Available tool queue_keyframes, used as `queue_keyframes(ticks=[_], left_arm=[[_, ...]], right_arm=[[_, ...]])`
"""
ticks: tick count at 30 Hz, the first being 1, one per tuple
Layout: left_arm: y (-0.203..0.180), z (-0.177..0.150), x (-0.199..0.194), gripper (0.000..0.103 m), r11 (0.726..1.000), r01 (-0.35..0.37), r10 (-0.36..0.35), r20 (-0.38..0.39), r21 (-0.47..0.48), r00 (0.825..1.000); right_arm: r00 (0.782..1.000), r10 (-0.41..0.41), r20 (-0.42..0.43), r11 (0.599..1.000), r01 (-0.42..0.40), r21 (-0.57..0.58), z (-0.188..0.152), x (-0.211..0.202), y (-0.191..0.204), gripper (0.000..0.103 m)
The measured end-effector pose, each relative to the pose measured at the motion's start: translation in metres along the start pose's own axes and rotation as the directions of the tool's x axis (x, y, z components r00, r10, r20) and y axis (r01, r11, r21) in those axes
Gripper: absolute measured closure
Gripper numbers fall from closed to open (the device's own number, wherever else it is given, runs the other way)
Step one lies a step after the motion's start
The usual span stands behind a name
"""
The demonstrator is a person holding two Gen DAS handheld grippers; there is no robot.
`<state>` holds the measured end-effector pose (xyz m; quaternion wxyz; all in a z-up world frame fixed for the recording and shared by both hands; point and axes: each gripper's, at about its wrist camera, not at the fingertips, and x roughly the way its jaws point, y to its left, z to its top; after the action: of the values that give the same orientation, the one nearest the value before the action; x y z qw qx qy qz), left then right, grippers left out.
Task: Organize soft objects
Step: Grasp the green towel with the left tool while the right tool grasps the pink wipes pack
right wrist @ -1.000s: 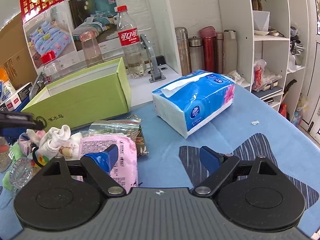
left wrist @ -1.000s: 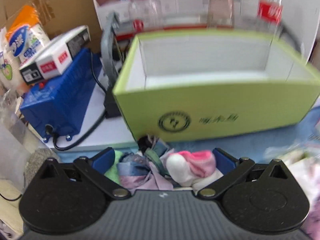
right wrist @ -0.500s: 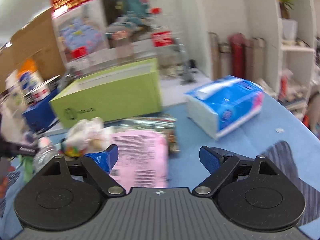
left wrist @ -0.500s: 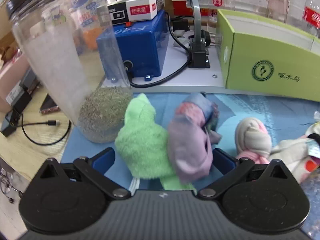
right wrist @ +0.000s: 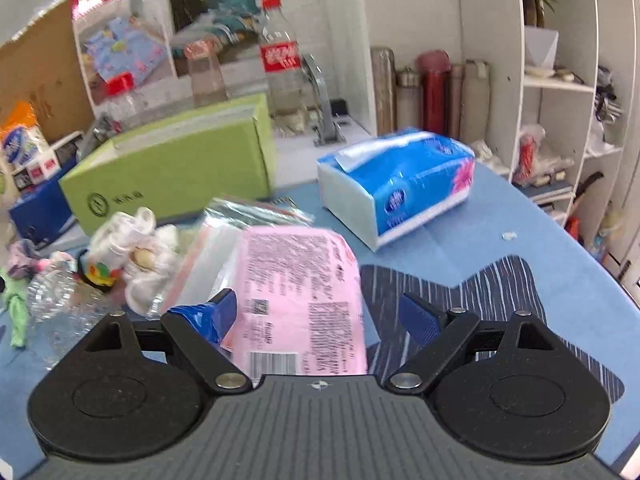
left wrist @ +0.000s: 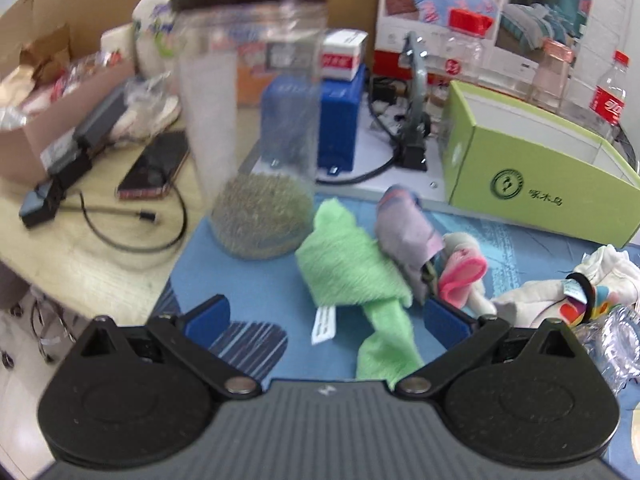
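In the left wrist view a fuzzy green cloth (left wrist: 352, 272) lies on the blue table with a grey-purple sock bundle (left wrist: 408, 236) and a pink-and-white sock (left wrist: 460, 272) beside it. My left gripper (left wrist: 328, 320) is open above them, holding nothing. White socks with a colourful tag (left wrist: 576, 284) lie to the right. The open green box (left wrist: 540, 176) stands behind. In the right wrist view my right gripper (right wrist: 320, 312) is open over a pink packet (right wrist: 300, 292). The white socks (right wrist: 132, 248) and the green box (right wrist: 176, 168) show at left.
A tall clear jar with grain at its bottom (left wrist: 256, 140) stands left of the cloths. A blue device (left wrist: 336, 120), cables and a phone (left wrist: 156, 168) lie beyond the table edge. A blue tissue pack (right wrist: 396, 184), zip bags (right wrist: 248, 216) and a crushed plastic bottle (right wrist: 60, 296) are nearby.
My left gripper pulled back and swung left, leaving the green cloth and socks lying on the table beside the jar. The right gripper shifted slightly over the pink packet.
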<state>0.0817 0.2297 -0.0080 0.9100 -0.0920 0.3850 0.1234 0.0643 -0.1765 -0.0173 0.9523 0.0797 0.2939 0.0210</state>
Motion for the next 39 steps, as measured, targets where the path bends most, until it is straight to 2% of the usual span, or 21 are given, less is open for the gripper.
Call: queue_keyframes(ticks=[3, 6, 10, 14, 19, 23, 30, 34, 36, 39], left_arm=[[0.009, -0.009, 0.009, 0.001, 0.998, 0.036, -0.039, -0.059, -0.049, 0.997], [0.001, -0.014, 0.016, 0.001, 0.998, 0.057, -0.058, -0.075, -0.012, 0.996], [-0.013, -0.006, 0.027, 0.001, 0.998, 0.013, -0.012, -0.031, 0.055, 0.999], [-0.014, 0.008, 0.053, 0.001, 0.996, -0.048, 0.052, -0.061, 0.074, 0.997], [-0.003, 0.006, 0.062, 0.001, 0.998, -0.039, 0.043, -0.089, 0.042, 0.995], [-0.005, 0.003, 0.061, 0.001, 0.997, -0.049, 0.053, -0.076, 0.056, 0.996], [-0.008, 0.004, 0.063, 0.001, 0.997, -0.037, 0.042, -0.073, 0.065, 0.996], [-0.008, 0.004, 0.063, 0.001, 0.997, -0.033, 0.038, -0.07, 0.069, 0.997], [-0.008, 0.004, 0.064, 0.001, 0.997, -0.034, 0.038, -0.066, 0.069, 0.997], [-0.008, 0.004, 0.064, 0.001, 0.997, -0.035, 0.039, -0.062, 0.069, 0.997]], right_arm=[[0.998, 0.051, 0.028, 0.999, -0.051, -0.01, 0.002, -0.004, 0.0, 0.028], [0.998, 0.045, 0.051, 0.999, -0.045, -0.001, 0.003, -0.008, -0.005, 0.028], [0.997, 0.051, 0.049, 0.998, -0.052, 0.024, 0.003, -0.012, -0.015, 0.028], [0.998, 0.05, 0.039, 0.998, -0.052, 0.04, 0.0, -0.012, -0.021, 0.028], [0.999, 0.045, 0.009, 0.998, -0.046, 0.054, -0.002, -0.002, -0.025, 0.028], [0.998, 0.036, -0.042, 0.999, -0.035, 0.013, -0.01, 0.01, -0.019, 0.028], [0.995, 0.074, -0.06, 0.995, -0.078, -0.069, -0.011, 0.013, 0.004, 0.028], [0.998, -0.003, -0.061, 0.991, -0.005, -0.133, -0.014, 0.025, 0.01, 0.028], [0.997, -0.008, -0.081, 0.993, -0.002, -0.117, -0.013, 0.032, 0.003, 0.028], [0.993, 0.026, -0.117, 0.998, -0.032, -0.051, -0.015, 0.044, -0.009, 0.026]])
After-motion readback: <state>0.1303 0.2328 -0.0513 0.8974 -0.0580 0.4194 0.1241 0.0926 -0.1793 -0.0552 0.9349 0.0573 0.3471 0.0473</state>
